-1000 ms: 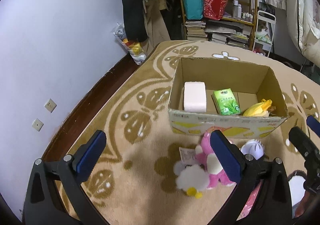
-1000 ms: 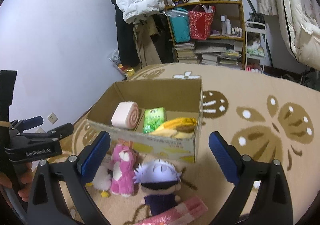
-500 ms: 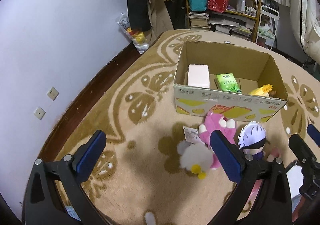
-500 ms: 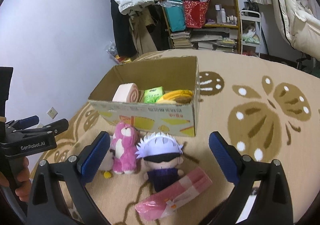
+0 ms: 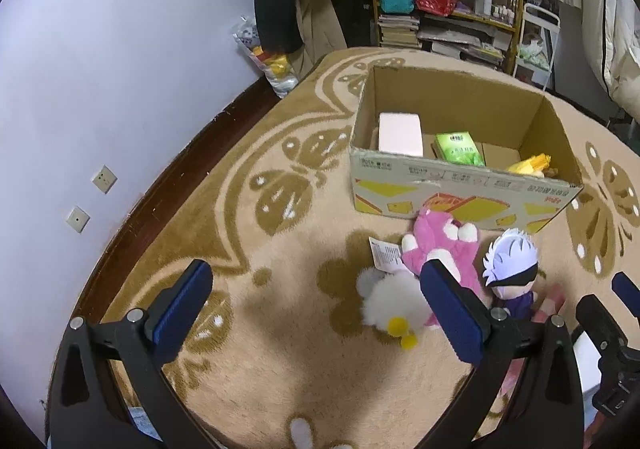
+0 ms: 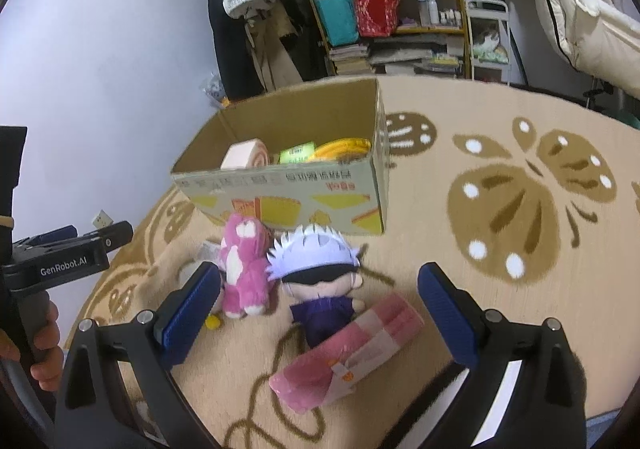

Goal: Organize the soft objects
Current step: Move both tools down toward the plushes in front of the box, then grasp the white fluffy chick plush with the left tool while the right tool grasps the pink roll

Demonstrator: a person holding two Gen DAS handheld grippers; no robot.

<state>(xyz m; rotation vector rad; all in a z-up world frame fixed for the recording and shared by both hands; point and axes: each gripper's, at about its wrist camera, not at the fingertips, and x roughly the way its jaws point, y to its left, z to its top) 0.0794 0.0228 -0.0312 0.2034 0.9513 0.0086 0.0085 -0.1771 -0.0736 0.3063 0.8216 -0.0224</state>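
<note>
1. Your left gripper (image 5: 316, 309) and right gripper (image 6: 320, 305) both have fingers spread wide, holding nothing.
2. One cardboard box (image 6: 304, 185) on the rug (image 5: 280, 349) holds three things.
3. Three soft toys and one pink pack (image 6: 348, 353) lie on the rug just in front of the box.

Three plush toys (image 6: 316, 273) and a wrapped roll (image 6: 348, 353) on the rug (image 6: 520, 289) before the cardboard box (image 6: 288, 193).

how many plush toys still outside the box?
3, in a row before the box: white chick, pink plush, white-haired doll. The pink pack isn't counted.
</note>
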